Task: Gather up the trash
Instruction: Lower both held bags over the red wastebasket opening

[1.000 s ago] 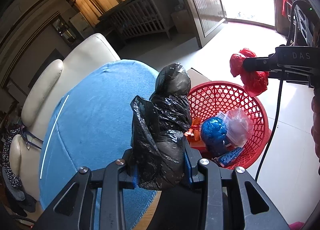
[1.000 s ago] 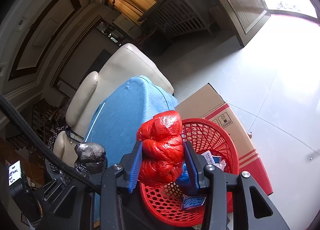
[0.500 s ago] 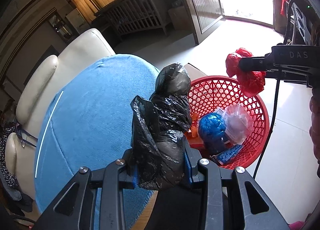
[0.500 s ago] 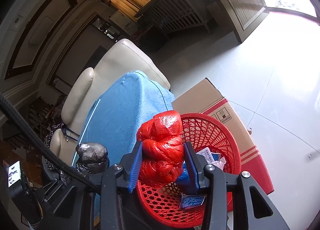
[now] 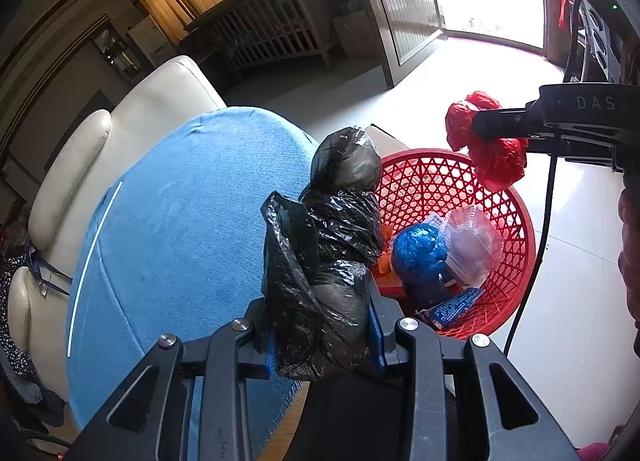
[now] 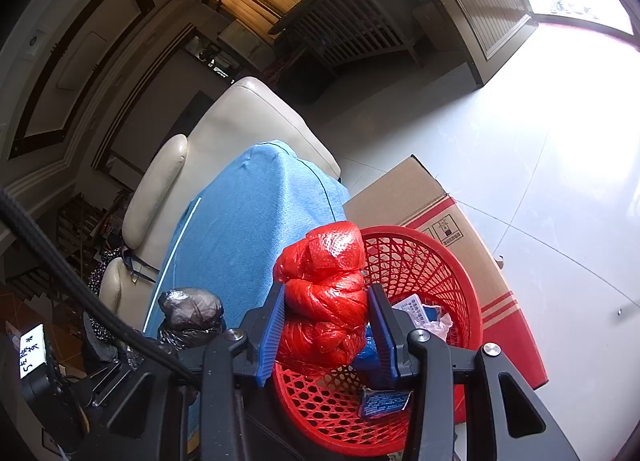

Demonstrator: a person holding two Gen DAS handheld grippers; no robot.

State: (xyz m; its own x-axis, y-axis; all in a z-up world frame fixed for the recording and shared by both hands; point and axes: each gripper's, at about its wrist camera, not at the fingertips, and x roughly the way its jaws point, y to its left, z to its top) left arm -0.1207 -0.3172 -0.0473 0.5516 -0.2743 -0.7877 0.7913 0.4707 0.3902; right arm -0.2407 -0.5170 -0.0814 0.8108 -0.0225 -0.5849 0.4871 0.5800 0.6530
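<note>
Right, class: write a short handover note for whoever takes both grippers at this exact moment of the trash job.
Left gripper: shut on the black bag, held above the blue cloth, beside the basket.
Right gripper: shut on the red bag, held over the red basket.
Done: a blue bag, a clear plastic box and a blue wrapper already lie in the basket.
Left: release the red bag into the basket, then probably bring the black bag across and drop it in too.
</note>
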